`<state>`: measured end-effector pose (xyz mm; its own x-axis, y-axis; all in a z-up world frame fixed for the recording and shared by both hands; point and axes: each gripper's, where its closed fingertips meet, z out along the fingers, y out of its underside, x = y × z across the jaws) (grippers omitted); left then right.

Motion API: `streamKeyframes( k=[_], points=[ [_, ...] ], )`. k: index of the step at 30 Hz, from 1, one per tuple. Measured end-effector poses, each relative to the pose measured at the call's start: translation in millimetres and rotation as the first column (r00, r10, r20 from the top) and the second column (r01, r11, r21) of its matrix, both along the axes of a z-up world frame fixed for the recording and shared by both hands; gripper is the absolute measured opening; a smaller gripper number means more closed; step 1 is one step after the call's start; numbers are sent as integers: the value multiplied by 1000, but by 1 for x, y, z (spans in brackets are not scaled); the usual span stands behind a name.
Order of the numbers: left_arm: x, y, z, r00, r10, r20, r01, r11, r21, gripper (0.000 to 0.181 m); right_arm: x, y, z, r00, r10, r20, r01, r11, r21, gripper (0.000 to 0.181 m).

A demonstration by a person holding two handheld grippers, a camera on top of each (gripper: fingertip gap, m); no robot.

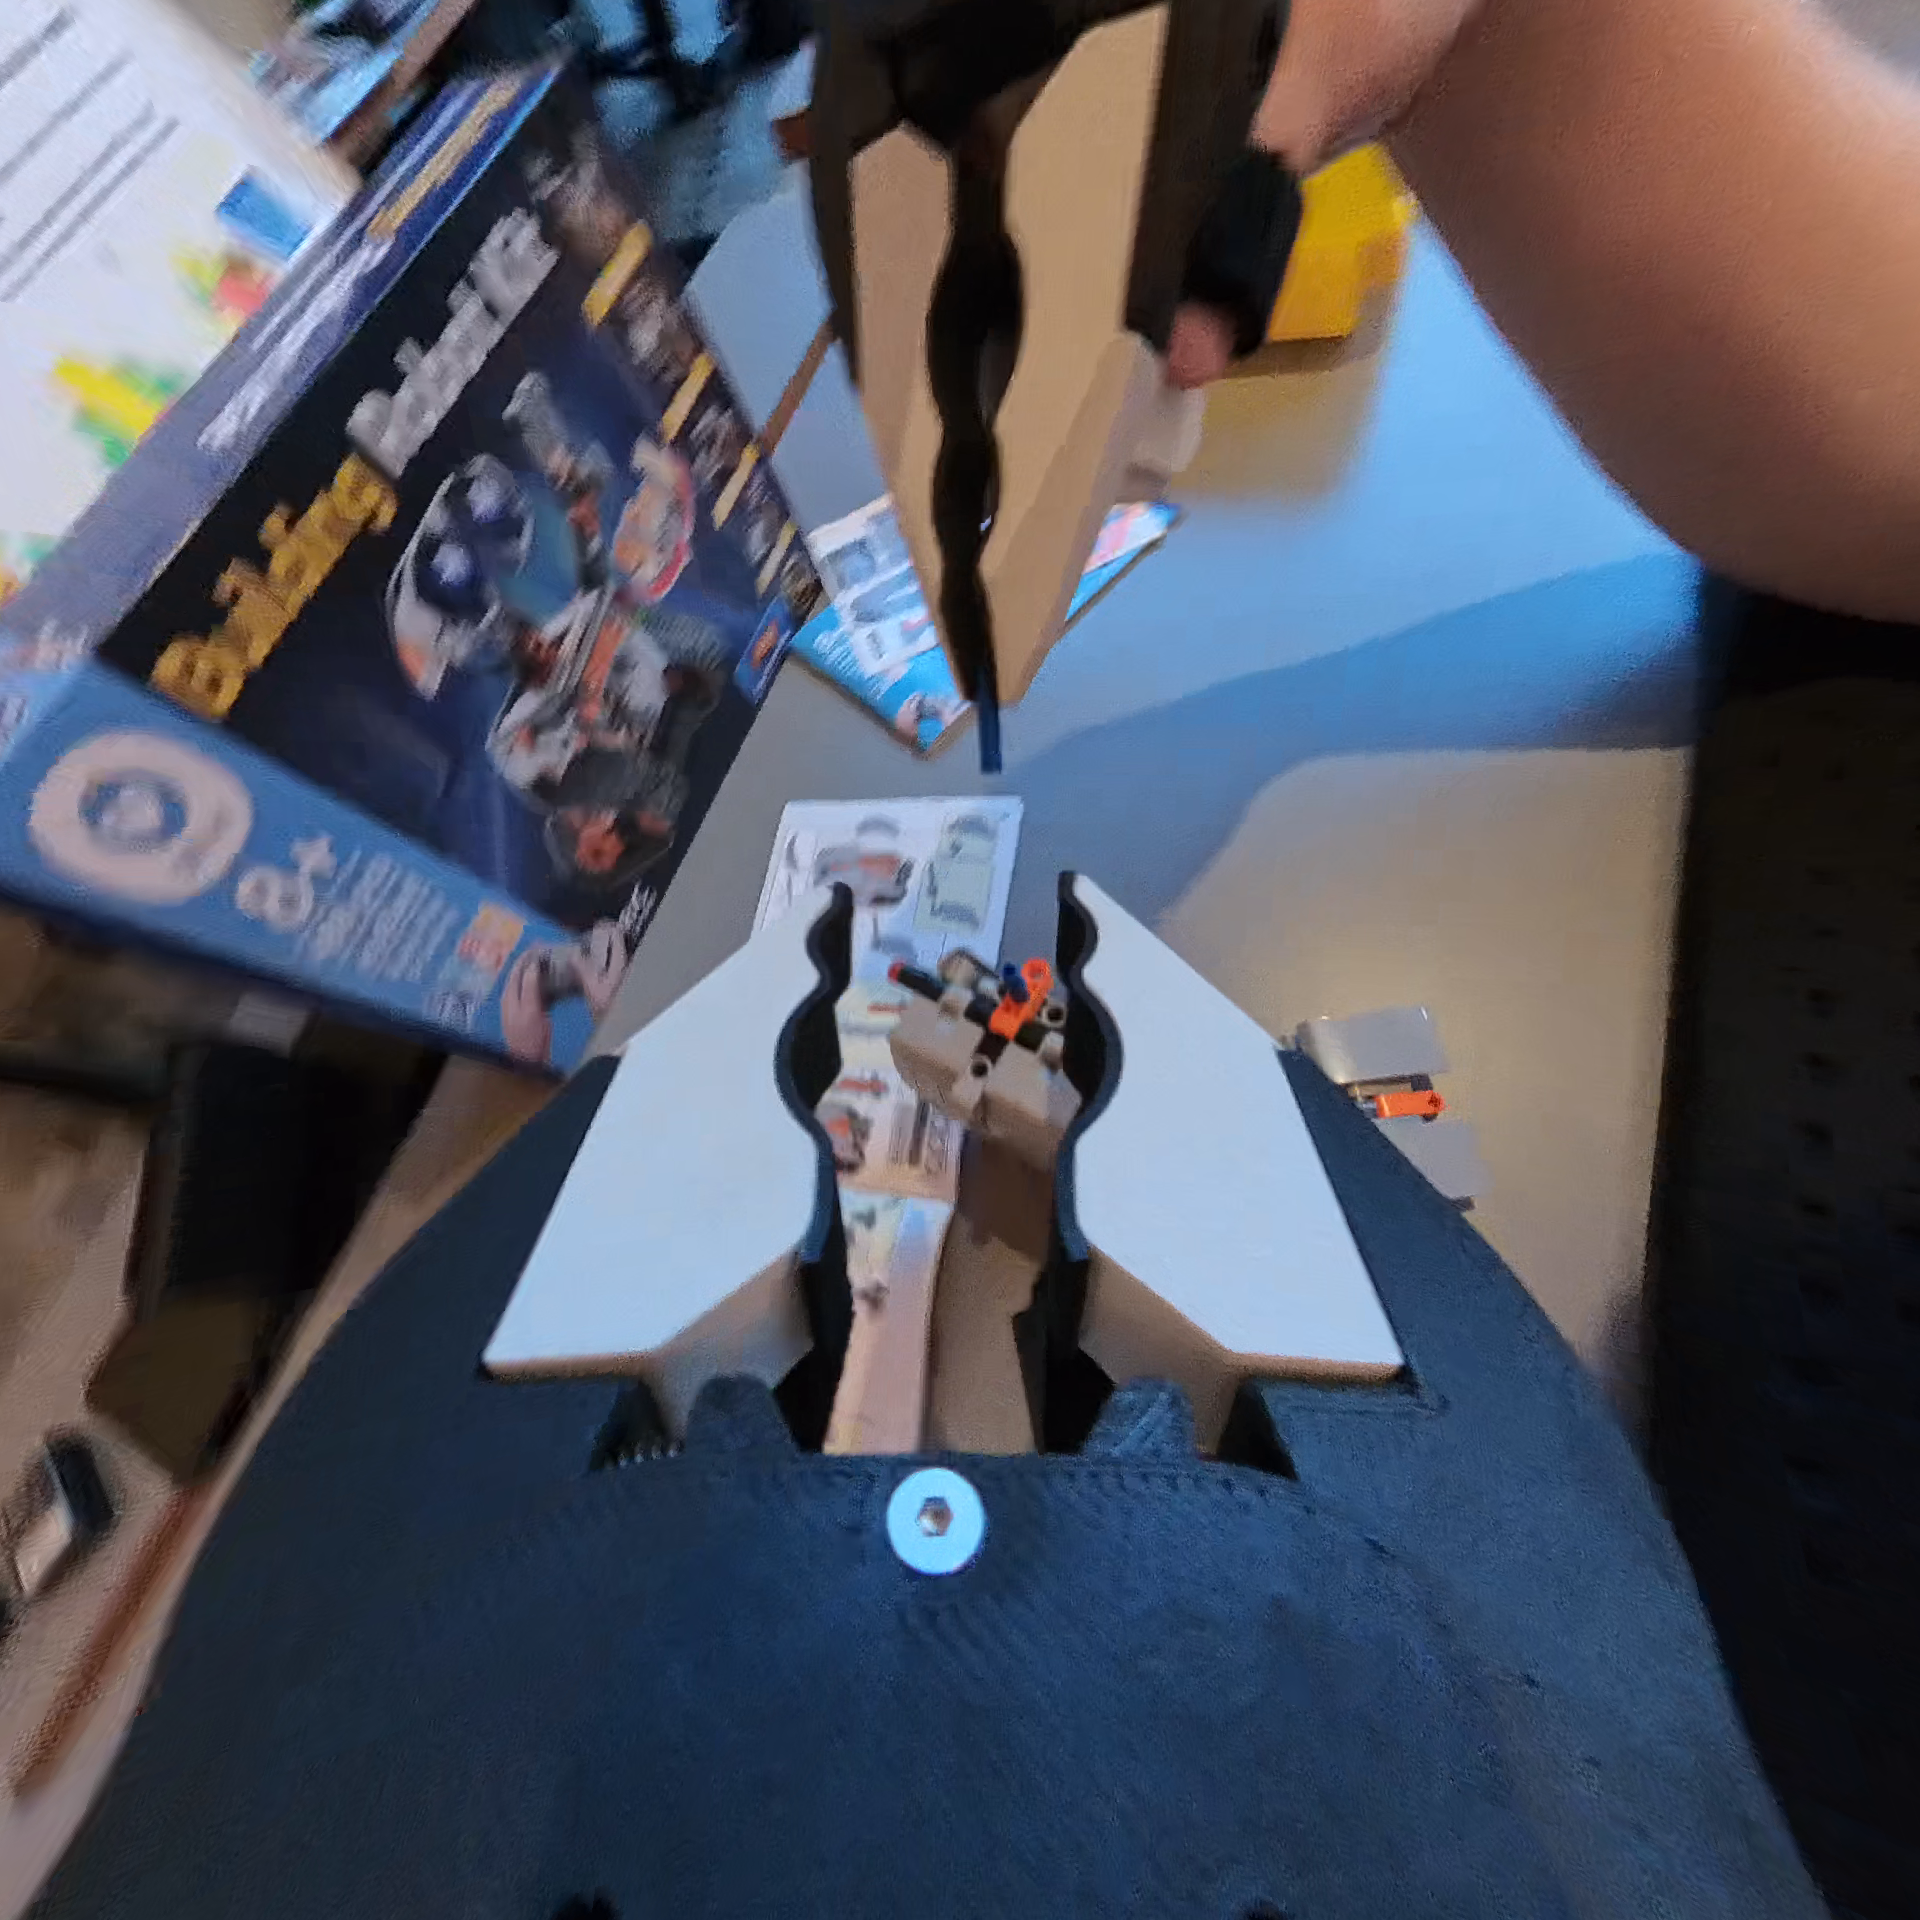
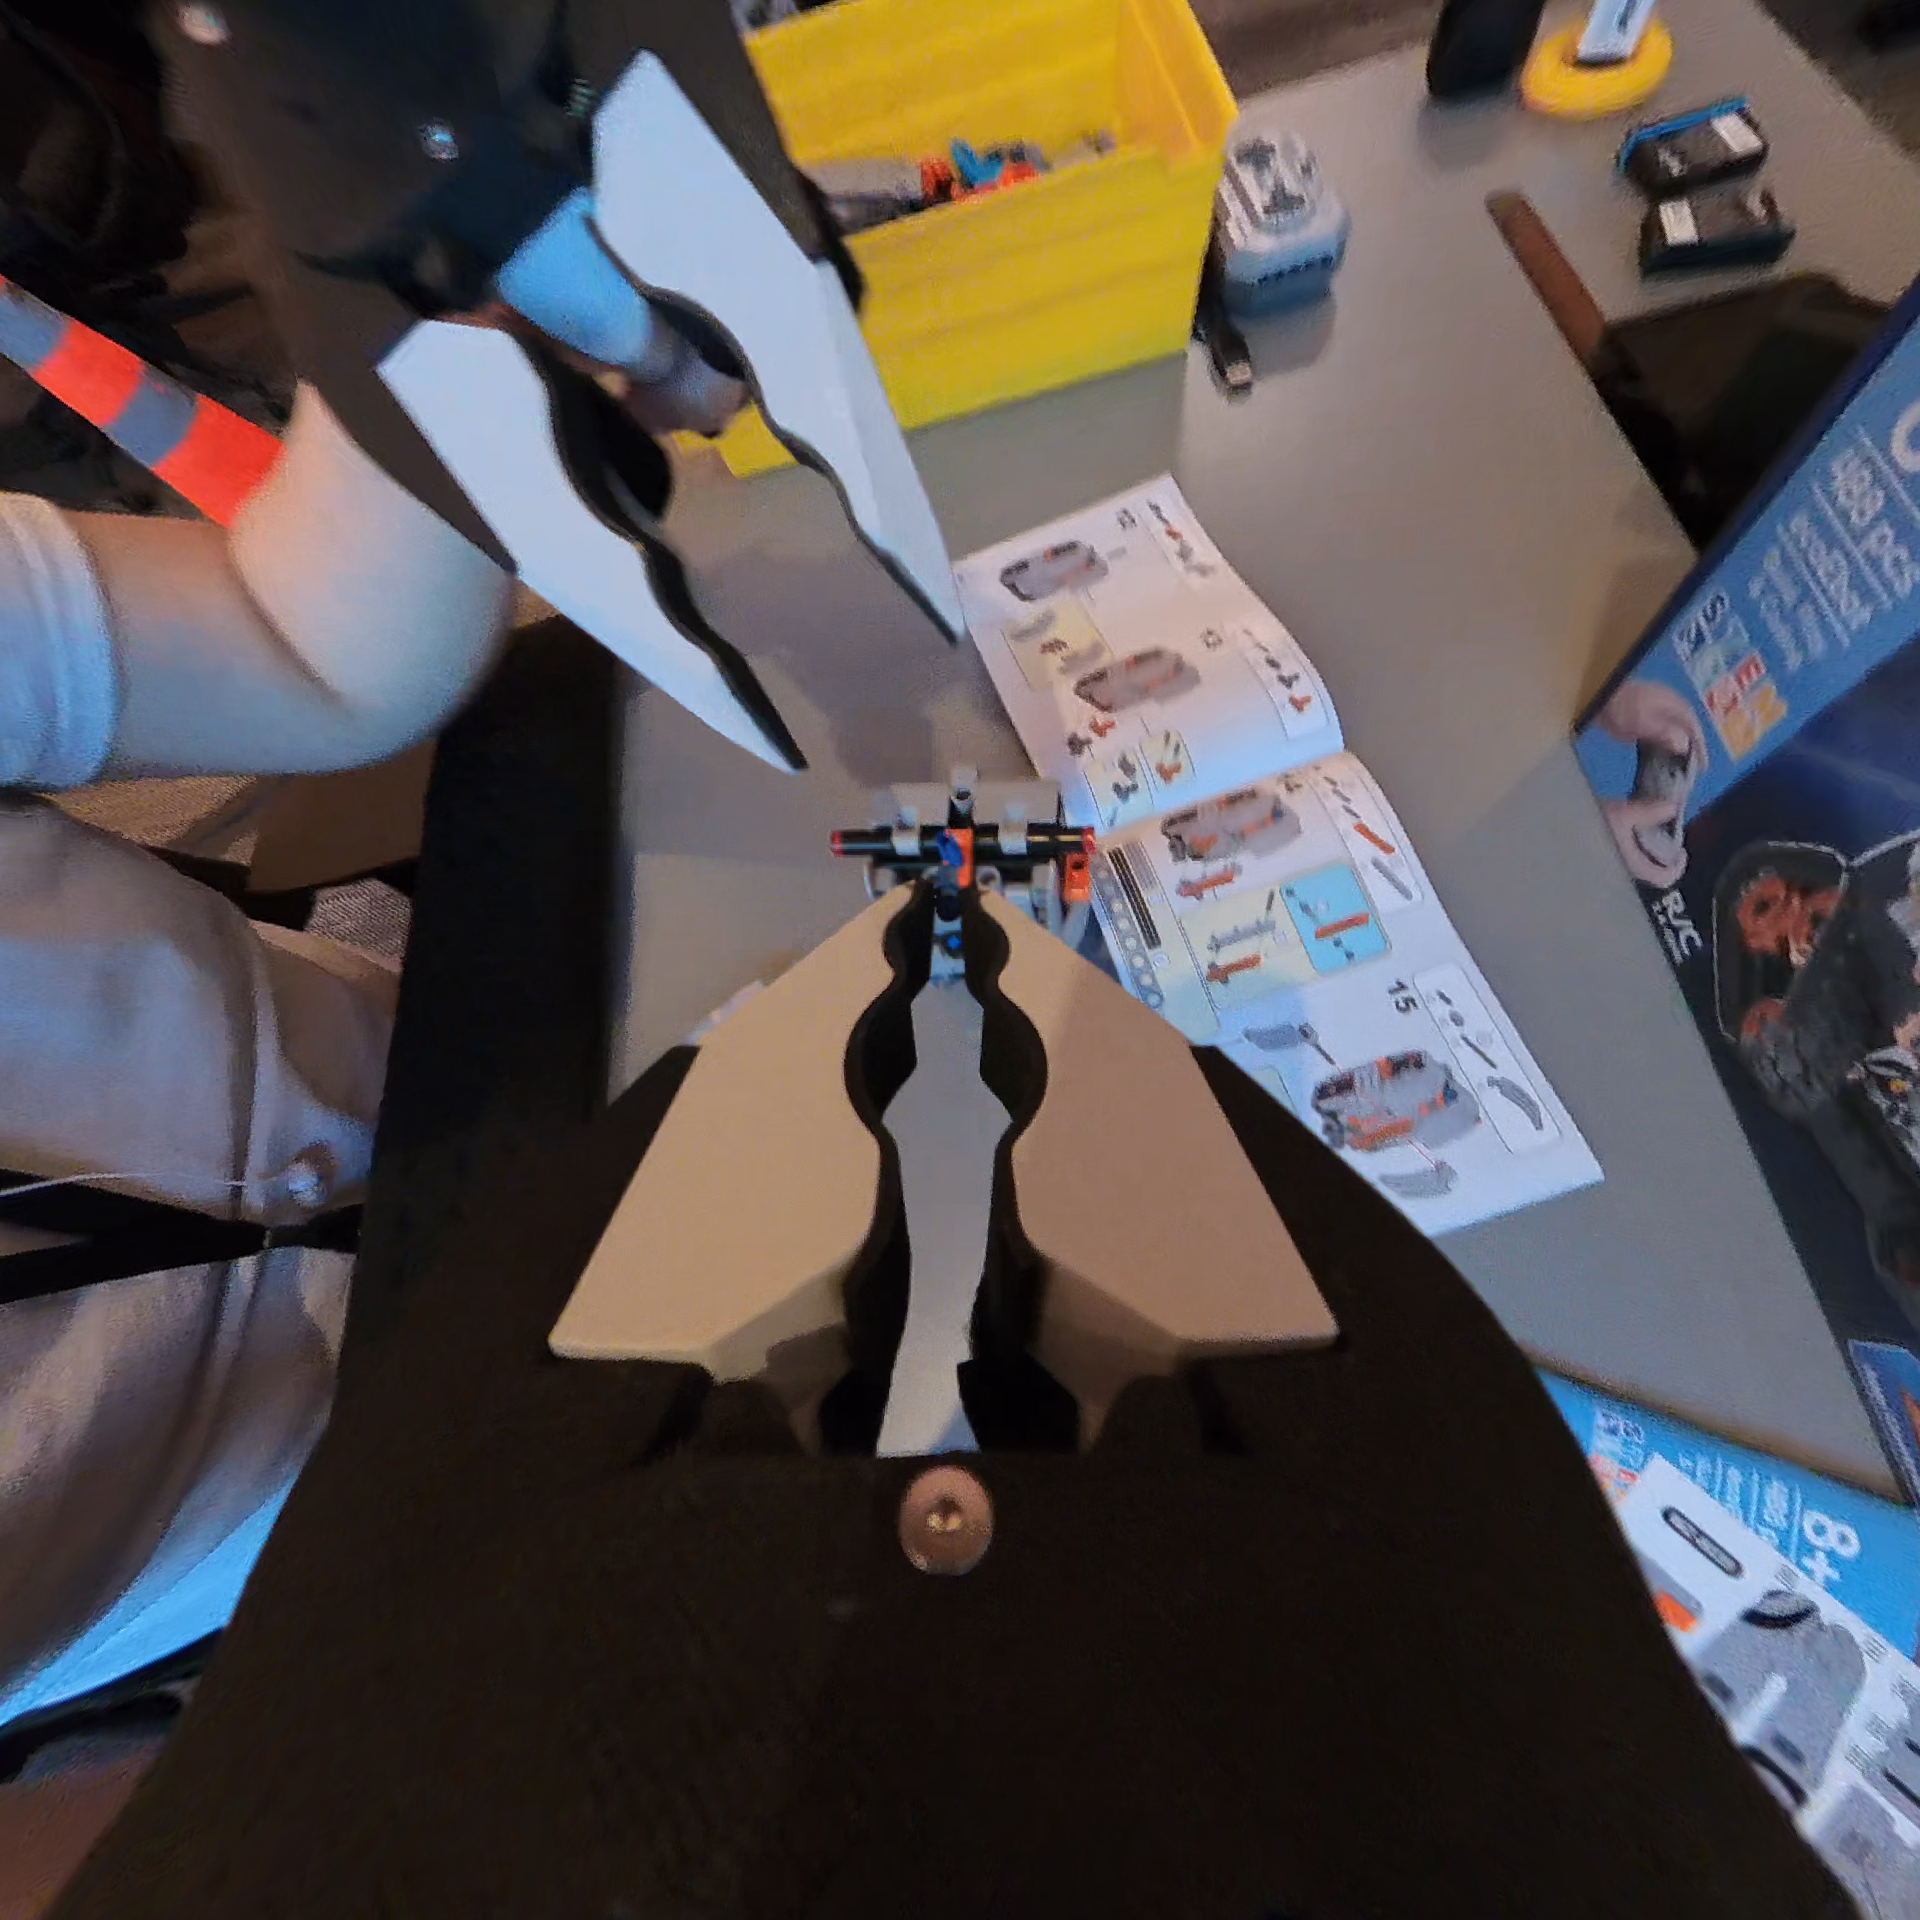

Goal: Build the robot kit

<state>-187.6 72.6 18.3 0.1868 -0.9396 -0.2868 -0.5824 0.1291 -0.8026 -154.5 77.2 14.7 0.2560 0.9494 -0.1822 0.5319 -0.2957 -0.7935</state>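
A small grey brick assembly (image 2: 961,840) with black, orange and blue pins sits on the grey table (image 2: 1403,468) beside an open instruction booklet (image 2: 1247,831). My right gripper (image 2: 948,899) is shut on a thin dark blue rod (image 1: 988,732), whose tip is just above the assembly. In the left wrist view the right gripper (image 1: 982,675) comes down from the top, held by a hand. My left gripper (image 1: 951,904) is open and empty, and the assembly (image 1: 982,1039) shows through its gap. In the right wrist view the left gripper (image 2: 875,698) hovers to the upper left of the assembly.
A yellow bin (image 2: 1039,260) of loose parts stands at the back. A large blue kit box (image 1: 416,520) stands to one side and shows at the right edge of the right wrist view (image 2: 1818,727). A flat blue box (image 2: 1766,1610), a grey hub block (image 2: 1278,208) and black battery packs (image 2: 1704,187) lie around. Across from one pair of fingers to the other is roughly 4 cm.
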Motion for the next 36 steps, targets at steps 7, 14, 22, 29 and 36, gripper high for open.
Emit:
streamKeyframes(
  k=[7,14,22,29,36],
  points=[
    [-24,1,-53,777,554,299,-490,831,-265,74,-13,-3,-20,994,61,87,-62,998,8,3],
    [-9,9,-92,734,648,205,-584,756,-297,63,-6,-6,-29,983,32,181,-43,998,55,3],
    [2,-15,-95,919,351,181,-277,899,-338,53,-9,-30,-21,969,86,231,-114,987,111,3],
    [3,-29,-91,979,116,168,-66,960,-273,71,-18,-54,-40,923,123,365,-158,985,68,3],
    [-3,-38,-55,988,47,146,-77,974,213,73,-25,-46,-38,938,52,343,-37,998,-49,3]
  ],
)
